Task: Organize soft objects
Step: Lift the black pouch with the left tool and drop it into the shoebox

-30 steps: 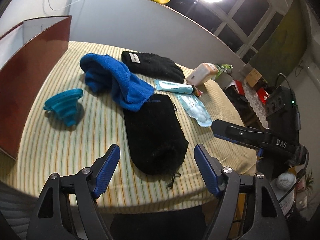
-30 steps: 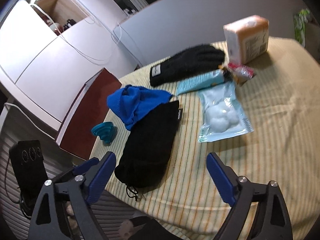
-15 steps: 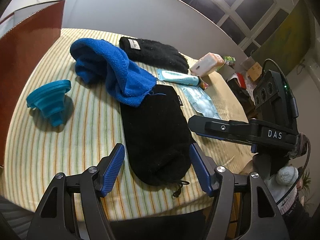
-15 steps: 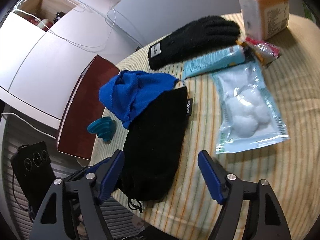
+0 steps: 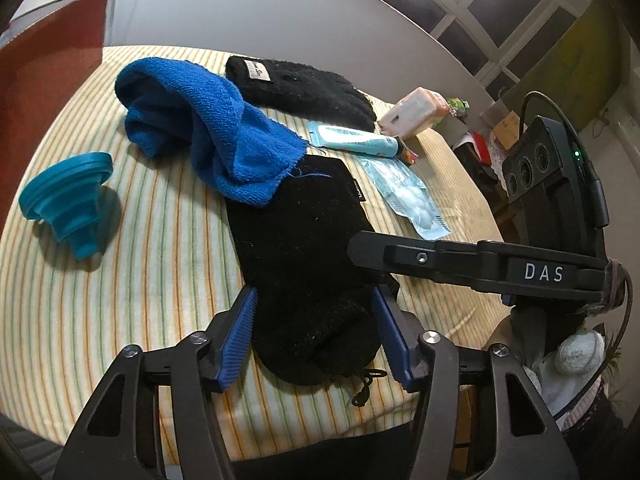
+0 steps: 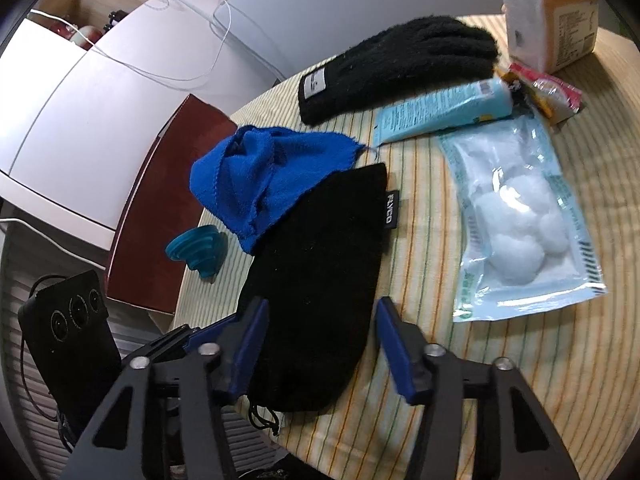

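We've dropped both grippers closer onto the black fleece drawstring pouch at 6 o'clock on the striped tablecloth. Left gripper and right gripper jaws have been closing around its end, not yet squeezing it.

Pouch: lies lengthwise at table near edge, cord end overhanging. Towel: behind, 1 corner overlapping pouch's far end. Funnel: left of pouch, apart. Glove: behind towel, farthest back. Tube: right of towel, before glove. Cotton-ball packet: right of pouch. Tissue pack: far right corner, possibly touching a small wrapper.
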Demonstrator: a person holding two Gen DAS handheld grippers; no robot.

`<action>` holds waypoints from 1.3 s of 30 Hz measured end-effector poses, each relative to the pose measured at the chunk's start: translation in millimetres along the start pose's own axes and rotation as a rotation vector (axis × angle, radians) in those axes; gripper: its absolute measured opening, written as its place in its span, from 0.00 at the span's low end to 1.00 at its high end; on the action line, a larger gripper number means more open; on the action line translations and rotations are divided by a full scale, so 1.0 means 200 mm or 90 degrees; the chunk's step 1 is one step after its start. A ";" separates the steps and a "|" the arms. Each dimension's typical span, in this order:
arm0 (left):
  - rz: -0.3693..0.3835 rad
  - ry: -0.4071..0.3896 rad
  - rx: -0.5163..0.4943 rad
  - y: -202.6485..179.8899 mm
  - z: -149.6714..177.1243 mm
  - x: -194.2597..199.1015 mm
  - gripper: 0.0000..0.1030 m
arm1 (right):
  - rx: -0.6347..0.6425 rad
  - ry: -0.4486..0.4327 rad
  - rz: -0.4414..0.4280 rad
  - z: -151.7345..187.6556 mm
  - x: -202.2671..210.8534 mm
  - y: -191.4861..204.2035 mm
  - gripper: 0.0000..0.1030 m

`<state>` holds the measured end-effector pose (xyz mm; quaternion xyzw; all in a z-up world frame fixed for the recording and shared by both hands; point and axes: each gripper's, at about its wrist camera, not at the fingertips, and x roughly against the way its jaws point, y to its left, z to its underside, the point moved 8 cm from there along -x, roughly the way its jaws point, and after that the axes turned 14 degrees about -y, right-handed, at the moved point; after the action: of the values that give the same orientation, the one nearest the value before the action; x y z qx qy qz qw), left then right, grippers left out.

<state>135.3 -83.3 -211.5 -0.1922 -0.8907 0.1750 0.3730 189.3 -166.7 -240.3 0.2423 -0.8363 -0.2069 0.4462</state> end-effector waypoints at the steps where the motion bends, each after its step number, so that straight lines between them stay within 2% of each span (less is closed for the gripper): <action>1: 0.001 0.000 0.000 0.00 0.00 0.00 0.53 | 0.002 0.001 0.000 0.00 0.00 0.00 0.46; 11: 0.027 -0.001 0.010 -0.06 0.03 0.04 0.52 | 0.002 -0.003 -0.006 0.03 0.05 0.04 0.44; 23: 0.078 -0.002 -0.012 -0.28 0.09 0.10 0.52 | -0.014 -0.052 0.001 0.06 0.28 -0.01 0.37; 31: 0.077 -0.052 -0.034 -0.33 -0.02 0.19 0.52 | 0.008 -0.093 -0.011 -0.01 0.38 0.08 0.36; 39: 0.043 -0.132 -0.028 -0.19 -0.23 0.40 0.52 | 0.060 -0.106 -0.063 -0.13 0.33 0.39 0.36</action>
<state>108.3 -70.0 -116.0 -0.2110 -0.9211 0.1868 0.2688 162.4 -146.4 -139.3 0.2861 -0.8663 -0.2087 0.3524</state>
